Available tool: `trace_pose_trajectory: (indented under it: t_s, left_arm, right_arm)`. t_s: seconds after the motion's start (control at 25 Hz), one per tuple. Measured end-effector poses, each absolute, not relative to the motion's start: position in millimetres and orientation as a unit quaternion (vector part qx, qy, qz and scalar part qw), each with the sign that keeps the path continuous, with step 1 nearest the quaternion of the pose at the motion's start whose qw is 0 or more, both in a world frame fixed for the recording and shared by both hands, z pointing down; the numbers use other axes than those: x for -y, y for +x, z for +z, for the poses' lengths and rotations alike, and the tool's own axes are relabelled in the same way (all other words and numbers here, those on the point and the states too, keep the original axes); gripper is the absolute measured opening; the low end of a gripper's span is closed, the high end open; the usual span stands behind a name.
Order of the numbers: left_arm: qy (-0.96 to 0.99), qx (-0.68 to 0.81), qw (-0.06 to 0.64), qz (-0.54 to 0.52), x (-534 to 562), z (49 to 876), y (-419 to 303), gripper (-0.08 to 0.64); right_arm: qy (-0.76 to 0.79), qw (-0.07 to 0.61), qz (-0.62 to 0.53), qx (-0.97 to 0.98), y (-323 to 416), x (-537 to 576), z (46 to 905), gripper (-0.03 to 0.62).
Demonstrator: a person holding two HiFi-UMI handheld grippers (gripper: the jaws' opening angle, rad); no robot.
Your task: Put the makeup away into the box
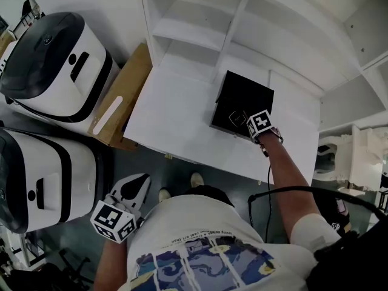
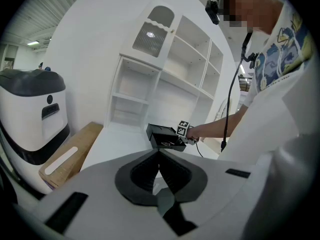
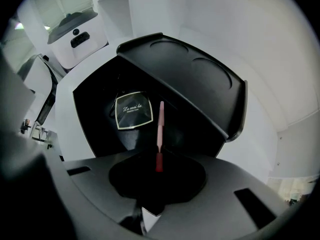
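Placing step, by judgement: pink makeup stick [image 3: 160, 126] clamped in right gripper [image 3: 159, 165] jaws over open box [image 3: 92, 111]; release likely required next. Left gripper [image 2: 159, 171] jaws closed, empty.

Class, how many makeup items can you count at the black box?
2. A pink stick is held by the right gripper over the open box; a black labelled item lies inside it. Others may be hidden in dark corners.

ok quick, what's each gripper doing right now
Left gripper: shut, empty.
Right gripper: shut on a pink pencil, above the open box.
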State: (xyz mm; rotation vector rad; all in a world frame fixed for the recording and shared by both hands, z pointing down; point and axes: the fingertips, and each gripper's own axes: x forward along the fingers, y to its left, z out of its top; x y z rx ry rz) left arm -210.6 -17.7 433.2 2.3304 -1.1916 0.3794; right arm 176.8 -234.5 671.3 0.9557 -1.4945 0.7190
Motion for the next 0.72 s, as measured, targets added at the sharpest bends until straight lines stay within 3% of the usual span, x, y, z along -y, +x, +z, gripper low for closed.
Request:
trace_pose_trajectory:
  t_s: [0.72]
  left_arm:
    - [0.871,0.4,0.241,0.153,10.1,428.4,-207.8,0.014]
  right_arm:
    - [0.471,0.481,0.302,0.675,177.7,225.0,626.2,0.1]
